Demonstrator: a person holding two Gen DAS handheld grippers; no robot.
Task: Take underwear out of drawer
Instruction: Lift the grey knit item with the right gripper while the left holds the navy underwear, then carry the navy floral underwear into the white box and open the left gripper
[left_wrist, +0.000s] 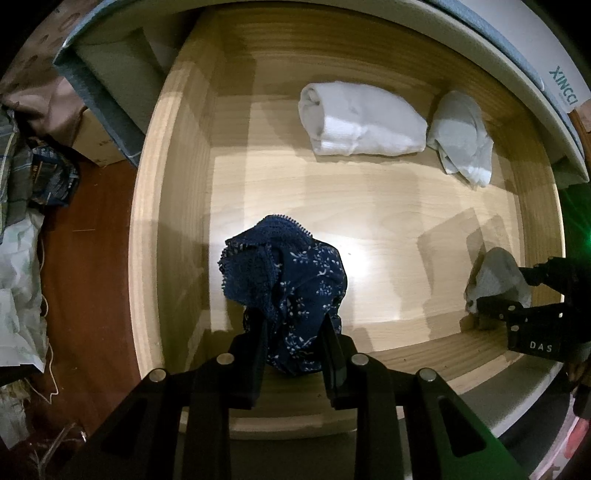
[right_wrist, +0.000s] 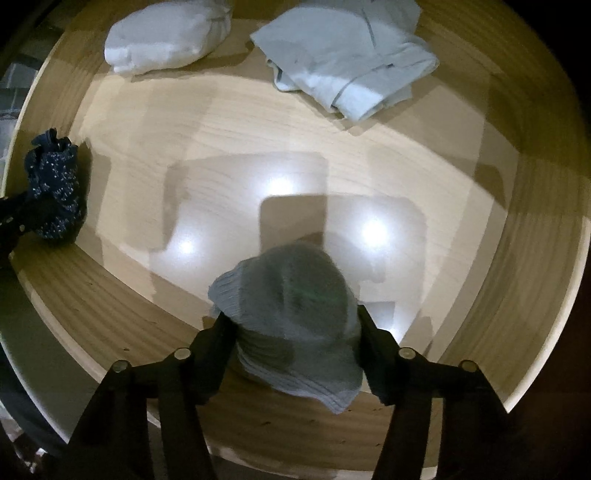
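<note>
My left gripper (left_wrist: 293, 325) is shut on dark blue lace underwear (left_wrist: 288, 273) with white speckles, held over the near left of the open wooden drawer (left_wrist: 147, 229). The blue underwear also shows at the left of the right wrist view (right_wrist: 55, 184). My right gripper (right_wrist: 295, 325) is shut on a pale grey ribbed garment (right_wrist: 295, 314) at the drawer's near right; that gripper and the garment (left_wrist: 498, 273) show at the right of the left wrist view.
Two folded white garments lie at the drawer's back: a rolled one (left_wrist: 358, 118) (right_wrist: 162, 37) and a flatter one (left_wrist: 461, 136) (right_wrist: 351, 62). Left of the drawer are a red-brown floor (left_wrist: 92, 258), bags and a box.
</note>
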